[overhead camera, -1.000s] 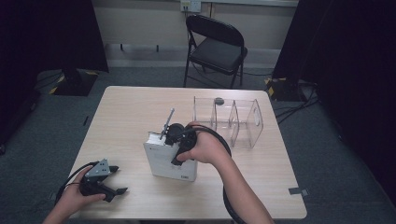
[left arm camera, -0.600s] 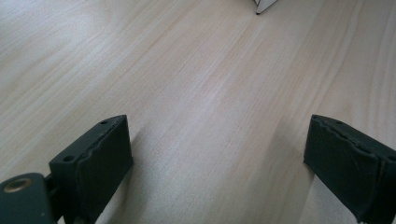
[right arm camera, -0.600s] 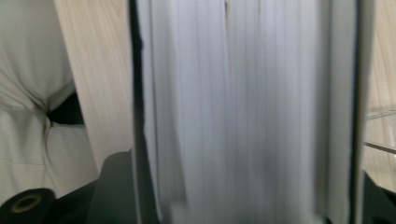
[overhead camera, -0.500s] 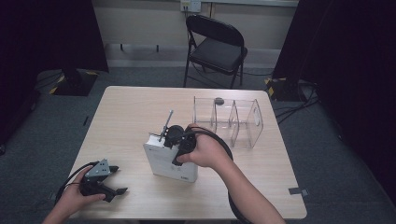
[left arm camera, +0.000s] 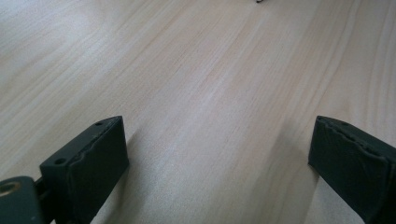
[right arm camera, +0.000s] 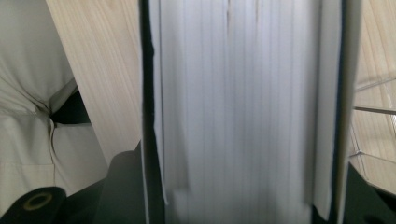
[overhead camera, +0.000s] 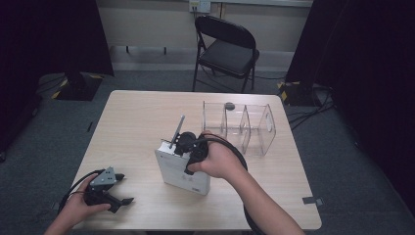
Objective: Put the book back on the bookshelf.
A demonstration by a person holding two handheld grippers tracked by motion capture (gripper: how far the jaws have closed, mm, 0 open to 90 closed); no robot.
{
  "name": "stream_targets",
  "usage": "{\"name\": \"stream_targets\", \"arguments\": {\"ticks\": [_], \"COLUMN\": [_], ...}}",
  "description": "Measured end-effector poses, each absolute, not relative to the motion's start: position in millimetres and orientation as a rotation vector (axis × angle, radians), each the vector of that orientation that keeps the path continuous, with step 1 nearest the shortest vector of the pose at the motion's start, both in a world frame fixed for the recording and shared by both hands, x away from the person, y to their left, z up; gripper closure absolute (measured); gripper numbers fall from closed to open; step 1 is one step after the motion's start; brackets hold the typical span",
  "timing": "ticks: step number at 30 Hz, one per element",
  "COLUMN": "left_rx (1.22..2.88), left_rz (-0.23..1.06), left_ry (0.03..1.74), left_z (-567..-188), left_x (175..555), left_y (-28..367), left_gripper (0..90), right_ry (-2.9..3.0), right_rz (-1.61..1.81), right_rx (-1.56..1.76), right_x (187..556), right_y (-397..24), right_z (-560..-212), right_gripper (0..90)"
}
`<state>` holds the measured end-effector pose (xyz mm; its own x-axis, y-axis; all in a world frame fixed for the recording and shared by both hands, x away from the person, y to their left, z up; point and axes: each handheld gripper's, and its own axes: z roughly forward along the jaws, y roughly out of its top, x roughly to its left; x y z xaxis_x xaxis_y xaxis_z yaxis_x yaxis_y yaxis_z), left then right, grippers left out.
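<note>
One pale wooden counter (overhead camera: 142,122) here, with one black folding chair (overhead camera: 226,51) standing on the floor beyond its far edge. On the counter there's one clear plastic divider rack (overhead camera: 244,127) at the far right, with a single small dark round thing (overhead camera: 229,105) sitting at its far edge, too small to make out. Just left and near of the rack is one thick white book (overhead camera: 182,169), standing up on the counter about the middle, a bit toward the near side.

Two tongs in total. The right tongs (overhead camera: 188,147) come down on the top of the book, and in the right gripper view the jaws sit on either side of it, pressed against the covers with the white page edges (right arm camera: 238,102) between them. They've just been closing in, and now they're clamped on the book. The left tongs (overhead camera: 105,188) rest at the near left corner of the counter, well apart from the book, jaws spread wide with just bare wood between them, holding nothing.
</note>
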<state>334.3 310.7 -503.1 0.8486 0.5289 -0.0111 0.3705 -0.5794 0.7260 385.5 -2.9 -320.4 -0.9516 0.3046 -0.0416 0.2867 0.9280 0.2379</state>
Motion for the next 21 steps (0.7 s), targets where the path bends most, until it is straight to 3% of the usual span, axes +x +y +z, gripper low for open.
{"name": "stream_targets", "arguments": {"ticks": [21], "left_rx": [2.249], "left_rz": [0.264], "left_ry": [0.656], "left_z": [-503.2], "left_x": [333.8], "left_y": [310.2], "left_gripper": [3.8], "right_ry": [3.004], "right_rz": [0.361], "right_rx": [0.523], "right_x": [388.7], "right_y": [-7.0], "right_z": [-320.9], "right_gripper": [51.7]}}
